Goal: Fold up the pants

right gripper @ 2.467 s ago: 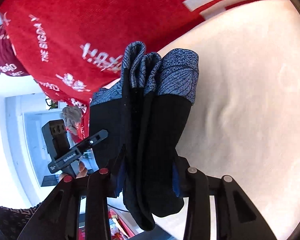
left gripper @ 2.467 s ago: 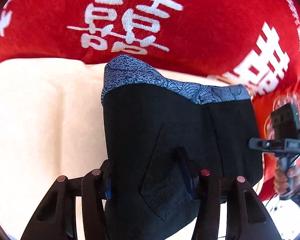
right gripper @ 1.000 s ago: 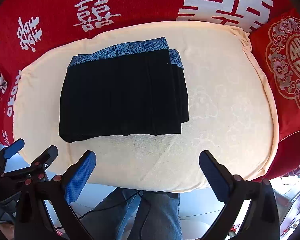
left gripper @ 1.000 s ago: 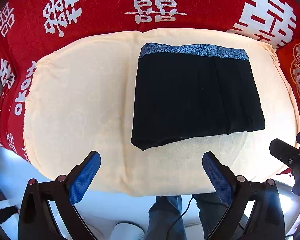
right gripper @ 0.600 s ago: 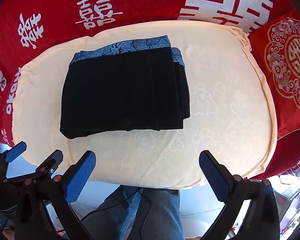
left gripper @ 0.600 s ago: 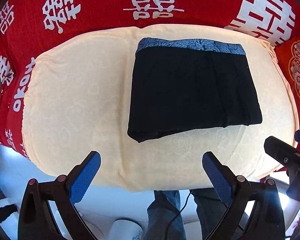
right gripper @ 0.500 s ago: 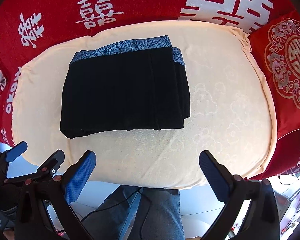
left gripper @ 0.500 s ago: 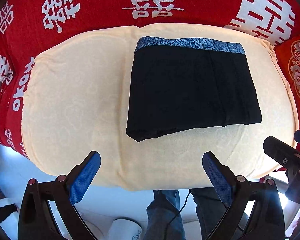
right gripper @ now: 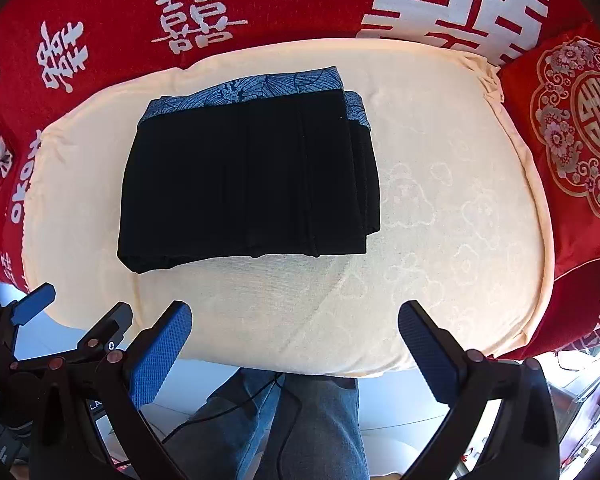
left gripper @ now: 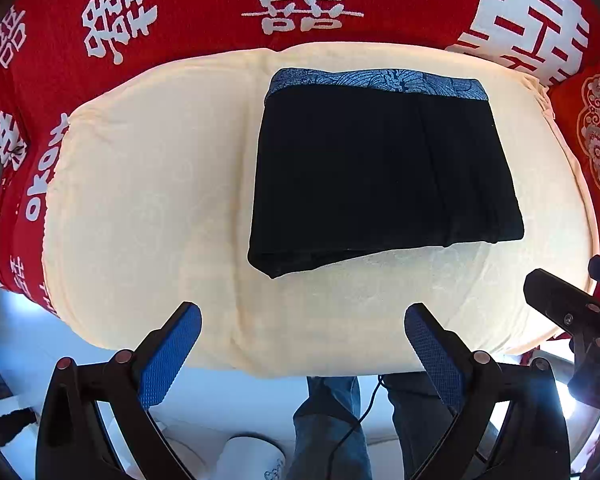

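The pants (left gripper: 384, 172) lie in a flat, neat stack on the cream cushion (left gripper: 140, 208), a bit toward the back, with the blue patterned waistband (left gripper: 376, 79) along the far edge. A red cloth with white characters (left gripper: 180, 8) is spread behind and around the cushion. The left tongs (left gripper: 302, 344) are spread wide and hold nothing, and they hang over the near edge of the cushion, apart from the pants. The right tongs (right gripper: 294, 340) are spread wide too and hold nothing, also at the near edge. Below them you can see the person's legs in blue jeans (right gripper: 300, 420). The pants look done, because they are folded into a small tidy block with the layers showing at the right side. The cloth looks soft and floppy and not heavy, so it would bend and sag if lifted by one corner. The stack could slide open, since the layers only rest on each other. If it needs moving, it seems best to pinch all the layers at once along the thick folded edge, one tong on each side, so the pile stays together.
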### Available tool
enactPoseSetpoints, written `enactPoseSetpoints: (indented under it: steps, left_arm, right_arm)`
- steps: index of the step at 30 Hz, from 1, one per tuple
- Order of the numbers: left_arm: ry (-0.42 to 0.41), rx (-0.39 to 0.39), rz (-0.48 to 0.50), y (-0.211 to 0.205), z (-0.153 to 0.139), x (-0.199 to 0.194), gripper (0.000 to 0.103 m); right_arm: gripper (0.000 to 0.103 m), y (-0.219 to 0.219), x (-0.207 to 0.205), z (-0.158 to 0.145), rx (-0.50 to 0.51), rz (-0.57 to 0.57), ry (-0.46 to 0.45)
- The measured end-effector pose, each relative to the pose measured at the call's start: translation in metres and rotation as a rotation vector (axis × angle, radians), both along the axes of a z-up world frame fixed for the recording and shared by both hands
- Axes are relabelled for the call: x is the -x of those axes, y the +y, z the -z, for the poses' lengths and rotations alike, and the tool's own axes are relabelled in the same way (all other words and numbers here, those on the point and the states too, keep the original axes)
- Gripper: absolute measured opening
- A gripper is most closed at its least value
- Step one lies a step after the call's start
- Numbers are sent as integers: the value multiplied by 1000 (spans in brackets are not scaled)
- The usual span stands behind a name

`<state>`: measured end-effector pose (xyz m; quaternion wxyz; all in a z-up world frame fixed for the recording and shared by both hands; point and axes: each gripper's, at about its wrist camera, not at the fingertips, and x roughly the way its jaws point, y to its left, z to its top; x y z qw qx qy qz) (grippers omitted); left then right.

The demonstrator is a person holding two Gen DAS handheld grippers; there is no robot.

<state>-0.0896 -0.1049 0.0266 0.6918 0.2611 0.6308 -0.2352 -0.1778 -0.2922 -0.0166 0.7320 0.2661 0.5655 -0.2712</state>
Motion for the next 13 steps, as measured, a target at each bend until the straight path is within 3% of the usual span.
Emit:
enactPoseSetpoints:
  steps: [9,13]
  left_arm:
    - [16,14,-5,0,1,0,102]
    - [-11,65,28,-2,-8,1,102]
  right_arm:
    - [103,1,0,0,4,-7,4]
    - [103,1,-1,-2,14,-3,2]
